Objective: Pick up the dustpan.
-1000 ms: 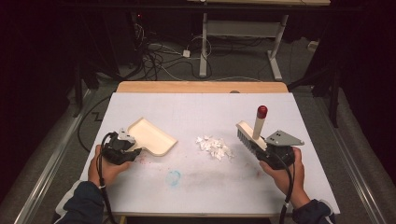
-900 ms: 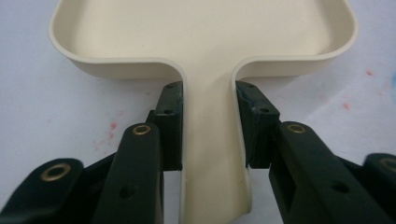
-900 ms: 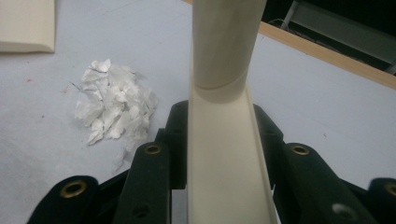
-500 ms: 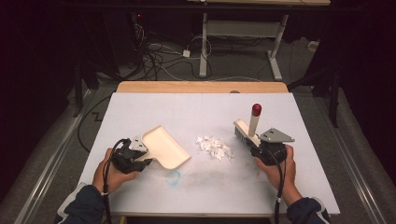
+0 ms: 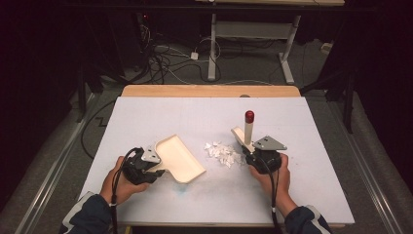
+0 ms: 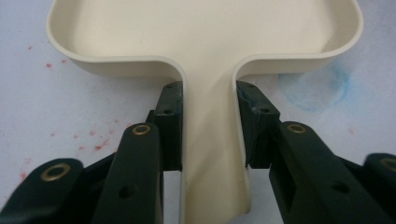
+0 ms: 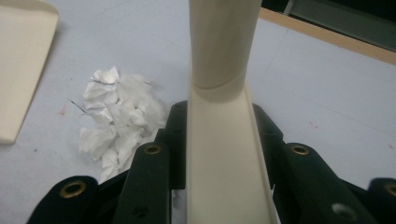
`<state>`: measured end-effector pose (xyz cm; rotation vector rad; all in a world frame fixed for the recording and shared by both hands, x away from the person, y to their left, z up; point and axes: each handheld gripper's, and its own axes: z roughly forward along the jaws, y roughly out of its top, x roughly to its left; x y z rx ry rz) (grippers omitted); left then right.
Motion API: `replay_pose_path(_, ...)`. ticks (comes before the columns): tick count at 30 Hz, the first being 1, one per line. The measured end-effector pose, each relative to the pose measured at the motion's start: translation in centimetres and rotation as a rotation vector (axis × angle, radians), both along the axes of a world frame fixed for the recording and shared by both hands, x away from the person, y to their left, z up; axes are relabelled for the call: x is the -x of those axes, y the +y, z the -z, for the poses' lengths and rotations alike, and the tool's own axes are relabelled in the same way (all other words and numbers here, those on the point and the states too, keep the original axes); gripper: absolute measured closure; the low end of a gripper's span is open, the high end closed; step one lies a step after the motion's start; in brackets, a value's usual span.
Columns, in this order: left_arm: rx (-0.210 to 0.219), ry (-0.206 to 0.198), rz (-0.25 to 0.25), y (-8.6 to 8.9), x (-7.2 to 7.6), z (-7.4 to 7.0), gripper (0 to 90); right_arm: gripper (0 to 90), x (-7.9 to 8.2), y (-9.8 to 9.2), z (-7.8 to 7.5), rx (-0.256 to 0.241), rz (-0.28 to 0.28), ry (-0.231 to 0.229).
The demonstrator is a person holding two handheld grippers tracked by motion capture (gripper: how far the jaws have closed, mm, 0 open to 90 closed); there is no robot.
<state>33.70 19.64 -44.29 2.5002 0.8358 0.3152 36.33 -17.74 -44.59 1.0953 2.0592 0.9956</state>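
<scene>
Left hand-held gripper (image 5: 157,164) pinching cream plastic dustpan (image 5: 179,158) handle; right hand-held gripper (image 5: 253,154) pinching cream red-tipped brush (image 5: 247,130). Step: closing on white paper scraps (image 5: 223,153) mid-desk. Next: sweep scraps into pan.

The brush (image 7: 219,93) runs off the top edge beyond the fingers (image 7: 275,135); the dustpan's (image 6: 205,37) far rim is cropped.

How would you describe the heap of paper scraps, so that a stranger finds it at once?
Look at the white table, near its front edge. Between the cream dustpan and the cream brush lies the heap of paper scraps: small, crumpled, white pieces, the only loose thing there.
</scene>
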Motion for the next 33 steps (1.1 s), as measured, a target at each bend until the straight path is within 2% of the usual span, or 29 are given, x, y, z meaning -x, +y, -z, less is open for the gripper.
replay_pose_path(9,-0.004,0.015,0.024,-1.1,-0.2,-0.1,63.5,67.1,-0.2,2.4,0.4,-0.026,0.038,-0.01)
replay_pose_path(14,-0.011,0.023,0.046,-2.0,-0.6,-0.3,63.5,67.1,-0.5,2.9,0.8,-0.083,0.056,-0.023)
replay_pose_path(26,0.0,0.083,0.082,-3.6,-2.5,-0.1,63.5,66.7,-0.9,4.2,1.5,-0.151,0.042,-0.038)
replay_pose_path(28,-0.002,0.083,0.086,-3.7,-2.7,-0.1,63.5,66.7,-0.9,4.3,1.5,-0.171,0.041,-0.033)
replay_pose_path(33,-0.006,0.09,0.096,-4.1,-3.2,-0.1,63.5,66.8,-1.1,4.4,1.6,-0.18,0.022,-0.037)
